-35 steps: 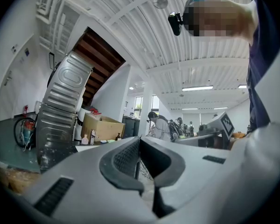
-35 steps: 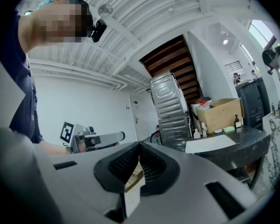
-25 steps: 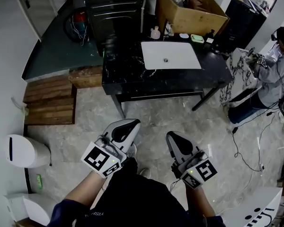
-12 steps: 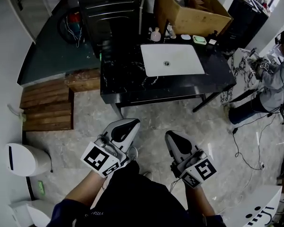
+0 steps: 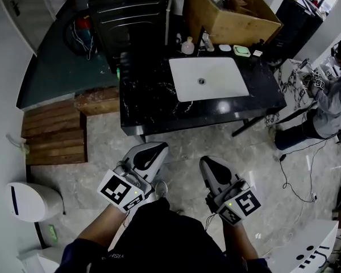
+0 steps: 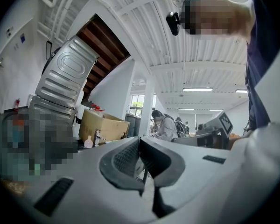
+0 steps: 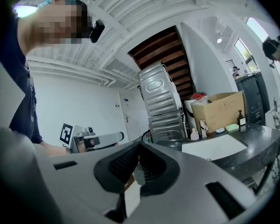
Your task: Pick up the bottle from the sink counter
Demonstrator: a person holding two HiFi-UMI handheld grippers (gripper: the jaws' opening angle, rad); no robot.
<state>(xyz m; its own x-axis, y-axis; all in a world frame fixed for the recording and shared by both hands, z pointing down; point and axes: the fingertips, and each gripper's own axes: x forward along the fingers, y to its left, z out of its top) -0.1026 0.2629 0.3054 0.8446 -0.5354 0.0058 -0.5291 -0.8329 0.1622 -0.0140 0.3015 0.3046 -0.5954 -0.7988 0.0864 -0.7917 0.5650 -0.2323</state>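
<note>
A small pale pink bottle (image 5: 187, 46) stands upright at the back of the black sink counter (image 5: 150, 98), left of the faucet (image 5: 206, 38) and behind the white basin (image 5: 210, 78). The same bottle shows small in the left gripper view (image 6: 88, 142) and in the right gripper view (image 7: 194, 135). A dark pump bottle (image 5: 261, 42) stands at the counter's far right corner. My left gripper (image 5: 157, 147) and right gripper (image 5: 206, 162) are held side by side over the floor, well short of the counter. Both are shut and empty, tips touching (image 6: 140, 140) (image 7: 139, 146).
A cardboard box (image 5: 233, 10) and a metal cabinet (image 5: 131, 10) stand behind the counter. A green soap dish (image 5: 241, 50) lies by the basin. A person (image 5: 329, 95) sits at the right with cables on the floor. Wooden pallets (image 5: 54, 132) and a white bin (image 5: 31, 201) are at the left.
The counter has slid lower and closer in the head view as I walk toward it. Both grippers keep their place in the picture and stay shut.
</note>
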